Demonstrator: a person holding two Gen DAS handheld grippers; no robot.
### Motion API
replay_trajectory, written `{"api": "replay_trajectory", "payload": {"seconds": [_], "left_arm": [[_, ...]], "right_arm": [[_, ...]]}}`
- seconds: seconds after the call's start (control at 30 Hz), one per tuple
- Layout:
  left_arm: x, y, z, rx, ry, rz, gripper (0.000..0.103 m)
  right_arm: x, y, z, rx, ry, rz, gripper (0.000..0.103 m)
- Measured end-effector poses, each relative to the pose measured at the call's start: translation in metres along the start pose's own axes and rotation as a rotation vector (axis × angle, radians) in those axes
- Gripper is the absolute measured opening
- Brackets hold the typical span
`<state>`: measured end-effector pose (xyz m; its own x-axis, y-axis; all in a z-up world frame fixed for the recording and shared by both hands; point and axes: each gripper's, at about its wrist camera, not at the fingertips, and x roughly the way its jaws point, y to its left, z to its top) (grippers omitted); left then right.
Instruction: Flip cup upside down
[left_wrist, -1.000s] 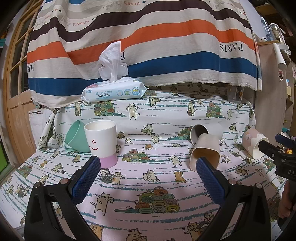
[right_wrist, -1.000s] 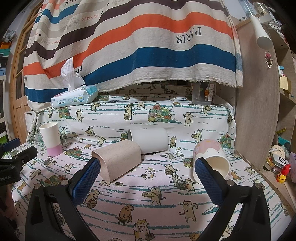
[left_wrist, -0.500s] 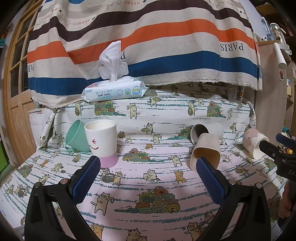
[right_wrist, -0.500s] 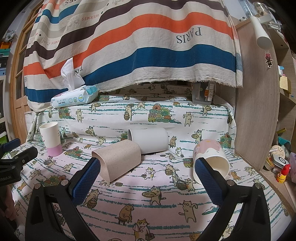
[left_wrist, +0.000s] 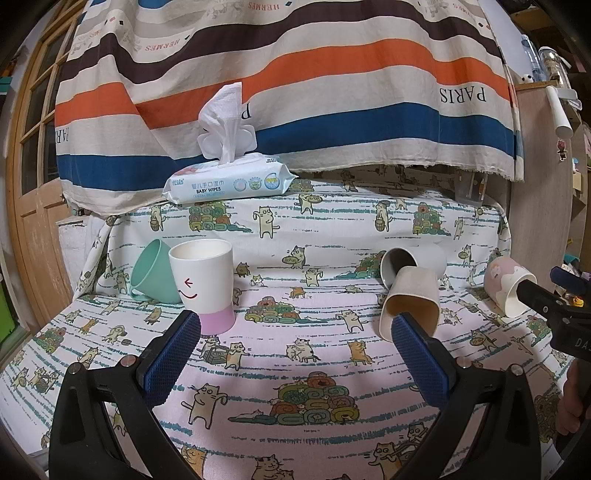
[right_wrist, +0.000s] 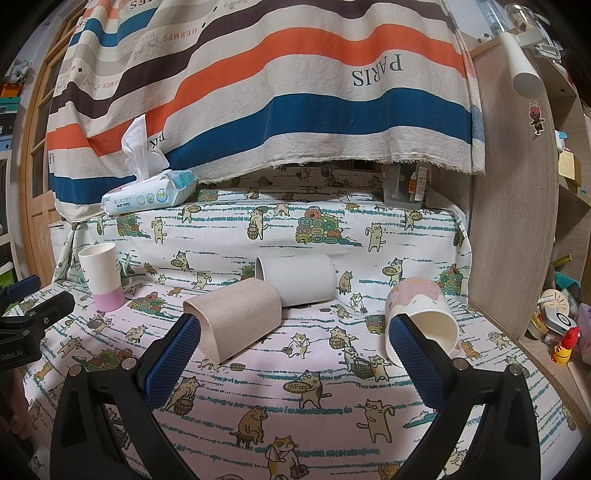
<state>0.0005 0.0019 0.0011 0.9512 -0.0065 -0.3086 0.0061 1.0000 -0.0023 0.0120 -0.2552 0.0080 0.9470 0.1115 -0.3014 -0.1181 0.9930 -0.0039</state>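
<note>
Left wrist view: I'm holding both hand-held grippers, left (left_wrist: 295, 354) and right (right_wrist: 293, 354), wide apart, gripping nothing, near the upright white plastic cup with pink base (left_wrist: 203, 284).

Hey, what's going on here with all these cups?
A person holds two grippers over a cat-print cloth, both open and holding nothing. The left gripper faces an upright white cup with a pink base; a beige cup, a white cup and a pink-patterned cup lie on their sides near the right gripper. None is upside down.
</note>
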Motion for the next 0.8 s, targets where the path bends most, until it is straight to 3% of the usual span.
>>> {"api": "replay_trajectory", "payload": {"seconds": [0.8], "left_arm": [[0.0013,0.0002,-0.0009,0.0,0.002,0.0,0.103]], "right_arm": [[0.0003,0.0,-0.0004,0.0,0.0,0.0,0.103]]}}
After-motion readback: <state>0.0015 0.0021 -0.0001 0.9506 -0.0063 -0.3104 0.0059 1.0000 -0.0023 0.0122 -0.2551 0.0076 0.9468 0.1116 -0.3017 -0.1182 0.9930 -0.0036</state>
